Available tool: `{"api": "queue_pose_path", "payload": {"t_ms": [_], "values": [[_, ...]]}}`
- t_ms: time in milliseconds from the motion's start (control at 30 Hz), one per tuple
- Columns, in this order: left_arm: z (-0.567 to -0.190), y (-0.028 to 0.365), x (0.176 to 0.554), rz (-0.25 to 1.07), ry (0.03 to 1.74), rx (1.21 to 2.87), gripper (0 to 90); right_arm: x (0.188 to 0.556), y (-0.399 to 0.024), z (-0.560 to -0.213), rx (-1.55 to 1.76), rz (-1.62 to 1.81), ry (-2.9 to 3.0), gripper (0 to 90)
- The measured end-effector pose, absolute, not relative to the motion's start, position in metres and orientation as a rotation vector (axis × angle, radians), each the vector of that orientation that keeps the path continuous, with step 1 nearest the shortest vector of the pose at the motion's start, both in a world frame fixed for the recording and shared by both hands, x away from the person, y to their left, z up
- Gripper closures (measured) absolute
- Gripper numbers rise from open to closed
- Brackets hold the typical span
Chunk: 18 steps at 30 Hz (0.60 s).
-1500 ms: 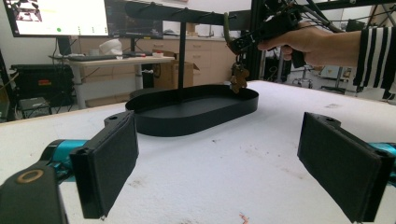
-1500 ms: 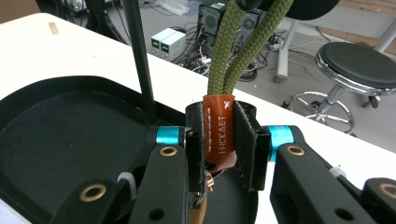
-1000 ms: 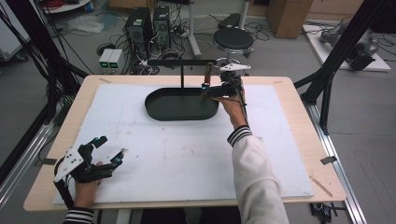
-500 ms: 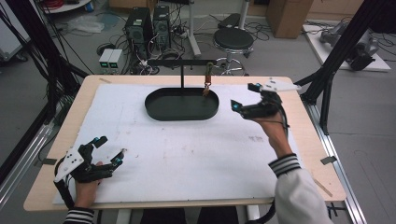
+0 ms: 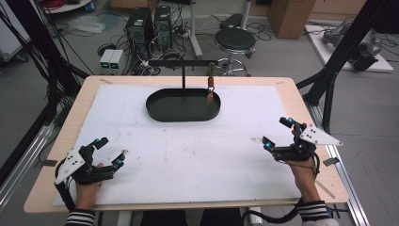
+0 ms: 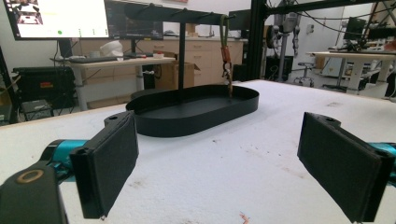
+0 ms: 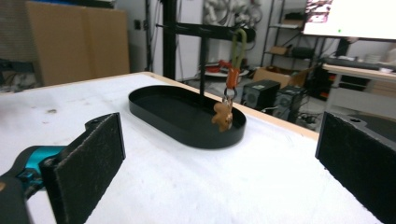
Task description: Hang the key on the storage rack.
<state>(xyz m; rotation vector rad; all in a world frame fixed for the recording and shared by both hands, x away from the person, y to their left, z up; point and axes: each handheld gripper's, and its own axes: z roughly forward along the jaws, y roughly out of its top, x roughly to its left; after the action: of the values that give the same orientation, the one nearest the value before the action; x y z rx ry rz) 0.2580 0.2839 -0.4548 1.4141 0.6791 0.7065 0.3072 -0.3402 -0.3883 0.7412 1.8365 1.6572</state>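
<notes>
Two wide-open, empty tools [image 5: 106, 152] [image 5: 277, 133], keychain [image 5: 210, 89] small, its charm's shape unclear.

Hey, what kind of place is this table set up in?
Most likely a robotics or engineering lab. Desktop computer towers sit on the floor amid tangled cables behind the table, a large monitor glows beyond it, and black frame struts stand around the workspace.

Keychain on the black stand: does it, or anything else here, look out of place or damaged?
Nothing stands out. The keychain hangs straight from the stand's bar over the oval tray. Both grippers, left and right, rest open near the table's front corners. The white mat shows only faint scuffs.
</notes>
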Motion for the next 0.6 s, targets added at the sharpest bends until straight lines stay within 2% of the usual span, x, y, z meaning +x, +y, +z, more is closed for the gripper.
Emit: {"api": "queue_pose_path", "payload": {"t_ms": [200, 467, 600], "values": [[-0.455, 0.284, 0.257, 0.719, 0.676, 1.409, 12.9, 0.300, -0.344, -0.427, 0.782, 1.674, 1.774, 0.3], [-0.455, 0.284, 0.257, 0.719, 0.680, 1.404, 12.9, 0.301, -0.342, -0.451, 0.822, 1.693, 1.775, 0.3], [-0.455, 0.284, 0.257, 0.719, 0.679, 1.402, 12.9, 0.297, -0.340, -0.452, 0.795, 1.665, 1.749, 0.3]]}}
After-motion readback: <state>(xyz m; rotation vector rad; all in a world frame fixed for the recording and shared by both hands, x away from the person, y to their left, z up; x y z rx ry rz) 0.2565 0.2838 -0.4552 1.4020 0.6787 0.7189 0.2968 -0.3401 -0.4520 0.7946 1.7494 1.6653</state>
